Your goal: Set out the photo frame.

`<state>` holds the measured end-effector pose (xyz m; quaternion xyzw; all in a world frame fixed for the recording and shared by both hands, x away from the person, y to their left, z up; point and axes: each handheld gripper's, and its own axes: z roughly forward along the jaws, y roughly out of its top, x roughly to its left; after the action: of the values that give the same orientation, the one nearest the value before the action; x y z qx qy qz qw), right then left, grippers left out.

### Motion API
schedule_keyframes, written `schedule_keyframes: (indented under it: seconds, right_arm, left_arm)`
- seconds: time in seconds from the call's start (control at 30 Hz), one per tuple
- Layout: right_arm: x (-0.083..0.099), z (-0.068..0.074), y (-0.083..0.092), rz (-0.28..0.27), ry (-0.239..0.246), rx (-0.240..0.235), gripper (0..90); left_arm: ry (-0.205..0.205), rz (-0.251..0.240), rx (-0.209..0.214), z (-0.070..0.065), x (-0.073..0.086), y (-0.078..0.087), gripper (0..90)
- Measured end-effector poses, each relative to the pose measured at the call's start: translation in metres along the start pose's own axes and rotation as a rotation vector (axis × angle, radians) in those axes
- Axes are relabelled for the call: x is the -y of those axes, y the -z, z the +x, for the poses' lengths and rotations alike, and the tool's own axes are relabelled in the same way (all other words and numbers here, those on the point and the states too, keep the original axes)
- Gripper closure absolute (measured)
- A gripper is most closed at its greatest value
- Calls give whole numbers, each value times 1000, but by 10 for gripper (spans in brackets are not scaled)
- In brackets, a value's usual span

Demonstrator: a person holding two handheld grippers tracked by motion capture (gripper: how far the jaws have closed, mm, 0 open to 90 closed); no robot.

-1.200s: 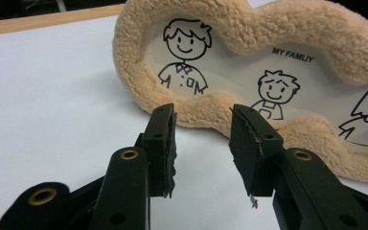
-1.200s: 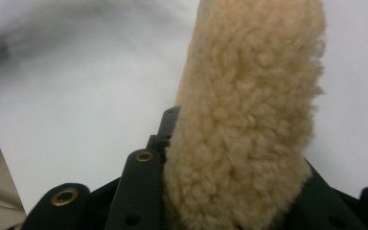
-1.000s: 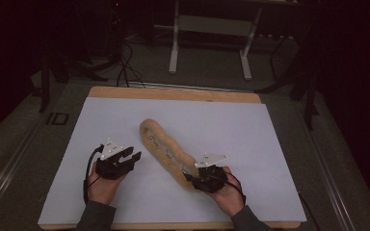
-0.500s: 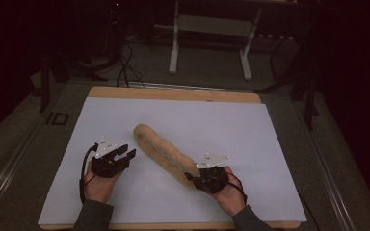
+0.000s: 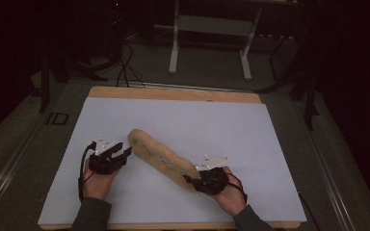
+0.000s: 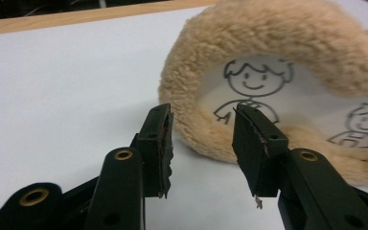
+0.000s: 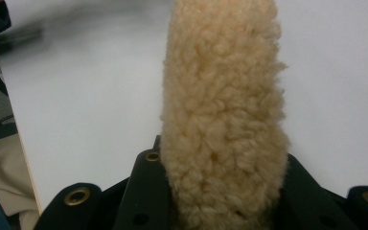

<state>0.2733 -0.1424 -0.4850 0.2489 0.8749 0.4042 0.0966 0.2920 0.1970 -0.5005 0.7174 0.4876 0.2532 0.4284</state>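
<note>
A long tan fleece pouch (image 5: 161, 156) lies slantwise on the white mat (image 5: 212, 120). My right gripper (image 5: 191, 179) is shut on its near end; in the right gripper view the fleece (image 7: 223, 96) runs up from between the jaws. My left gripper (image 5: 125, 152) sits at the pouch's far left end, its jaws having just been opening. In the left gripper view the fingertips (image 6: 158, 139) stand apart just short of the fleece rim (image 6: 268, 33), whose inside shows a white lining with cartoon figures (image 6: 254, 86). Nothing is pressed between those pads.
The mat covers a wooden board (image 5: 173, 93) whose bare edge shows at the back. Beyond it, on the dark floor, are a white stand's legs (image 5: 174, 48) and loose cables (image 5: 123, 72). Bare mat lies to the right and behind the pouch.
The pouch's far end has swung left toward my left gripper. The left jaws stand wider than before. The right hand has stayed put with its hold.
</note>
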Motion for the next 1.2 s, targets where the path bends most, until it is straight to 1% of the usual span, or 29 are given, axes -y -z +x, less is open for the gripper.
schedule_keyframes:
  seconds: [0.07,0.13,0.23,0.3,0.37,0.5,0.57,0.73,0.77,0.83,0.97,1.07,1.2]
  right_arm:
    - [0,-1,0,-2,2,-3,741]
    - [1,-1,0,-1,0,-3,741]
    - [0,0,0,0,6,-2,740]
    - [0,0,0,2,12,2,740]
    - [1,0,0,1,19,1,741]
    - [1,1,0,-3,37,-20,742]
    - [1,2,0,-4,47,-26,741]
    - [1,3,0,-4,66,-43,741]
    - [1,3,0,-5,69,-44,742]
    - [1,3,0,-3,71,-45,740]
    - [1,2,-1,-1,68,-50,739]
    - [1,3,-1,1,77,-46,738]
    - [1,3,-1,8,79,-45,736]
  left_arm:
    - [-23,10,-14,1,1,-5,561]
    - [-23,21,-18,2,2,-9,549]
    - [-30,10,-23,4,2,-11,543]
    - [-26,10,-21,6,2,-13,542]
    - [-12,10,-17,9,3,-13,542]
    - [1,-2,-3,12,3,-13,543]
    - [-1,-1,-1,12,3,-13,545]
    - [-21,11,-5,10,3,-16,554]
    - [-26,10,-2,10,4,-17,562]
    - [-36,9,-9,10,4,-19,583]
    - [-38,14,-23,11,4,-20,663]
    - [-41,16,-28,10,4,-20,684]
    - [-35,22,-30,10,4,-20,712]
